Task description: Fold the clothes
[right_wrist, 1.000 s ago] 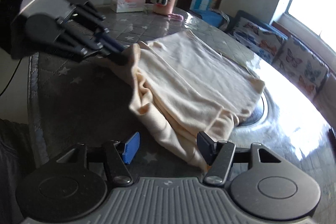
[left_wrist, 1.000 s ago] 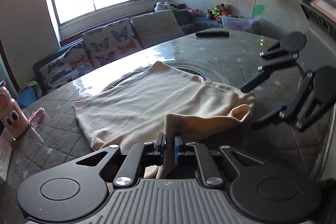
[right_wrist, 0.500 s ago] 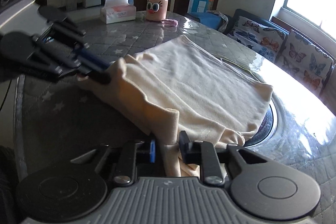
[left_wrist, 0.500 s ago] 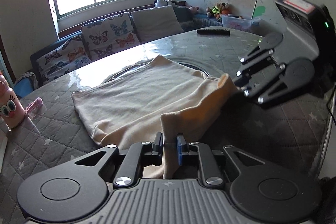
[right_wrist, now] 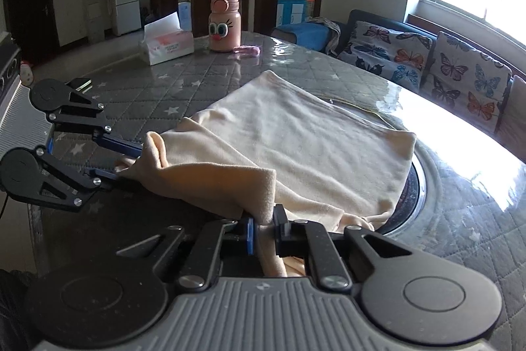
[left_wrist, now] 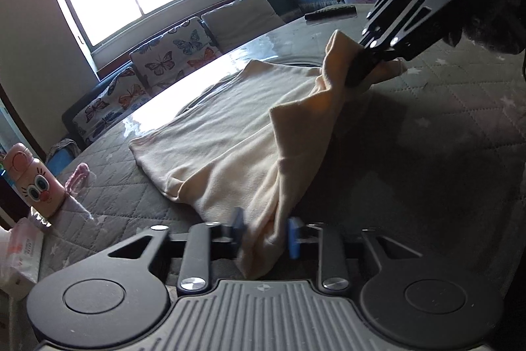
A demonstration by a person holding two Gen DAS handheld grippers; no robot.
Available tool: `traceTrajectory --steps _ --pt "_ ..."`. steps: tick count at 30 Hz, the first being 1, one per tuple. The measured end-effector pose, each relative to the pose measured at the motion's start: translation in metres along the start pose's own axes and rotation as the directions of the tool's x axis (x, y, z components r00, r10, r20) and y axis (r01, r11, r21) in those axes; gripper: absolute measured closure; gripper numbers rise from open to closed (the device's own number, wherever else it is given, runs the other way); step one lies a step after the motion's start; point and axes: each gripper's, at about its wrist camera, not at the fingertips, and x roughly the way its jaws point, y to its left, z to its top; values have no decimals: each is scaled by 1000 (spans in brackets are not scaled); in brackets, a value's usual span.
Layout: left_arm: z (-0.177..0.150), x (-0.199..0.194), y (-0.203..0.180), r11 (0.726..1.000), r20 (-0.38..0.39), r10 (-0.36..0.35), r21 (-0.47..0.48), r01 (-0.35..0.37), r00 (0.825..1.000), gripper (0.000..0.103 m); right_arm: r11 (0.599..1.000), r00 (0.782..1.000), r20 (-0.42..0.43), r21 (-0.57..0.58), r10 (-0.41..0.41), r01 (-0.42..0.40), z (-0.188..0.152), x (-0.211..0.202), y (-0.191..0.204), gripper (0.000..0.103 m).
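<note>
Two hand-held grippers raising the near edge of a garment for a fold. The cream garment lies across the middle of both views on a round table with a grey quilted, star-printed cover; its far portion rests flat, while its near edge is lifted clear of the cover.

Left wrist view: the left gripper, at lower centre, has its jaws drawn narrow on a bunched corner of the cloth, having just closed a little further, with fabric pressed between the blue pads. The right gripper appears at upper right, pinching the opposite corner.

Right wrist view: the right gripper, at lower centre, has likewise just been closing and now nips a fold of cloth between its pads. The left gripper reaches in from the left edge; its fingertips are buried in fabric, so the exact contact there is only probably a pinch.

Holding both near corners keeps the edge taut between the grippers, so it can travel as one straight line, presumably over the flat portion towards the far edge. The slack hanging between them suggests the corners should be spread before laying down.

A pink bottle and a tissue pack stand at the table's far side, well apart from the cloth.
</note>
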Motion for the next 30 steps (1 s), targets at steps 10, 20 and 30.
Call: traceTrajectory --steps 10,20,30 --pt "12 -53 14 996 74 -40 -80 46 996 95 1000 999 51 1 12 -12 3 -32 11 94" --pt "8 -122 8 978 91 -106 -171 121 990 95 993 992 35 8 120 -120 -6 -102 47 94" --pt "35 -73 55 975 95 -58 -210 77 994 95 996 996 25 18 86 -87 29 -66 19 94"
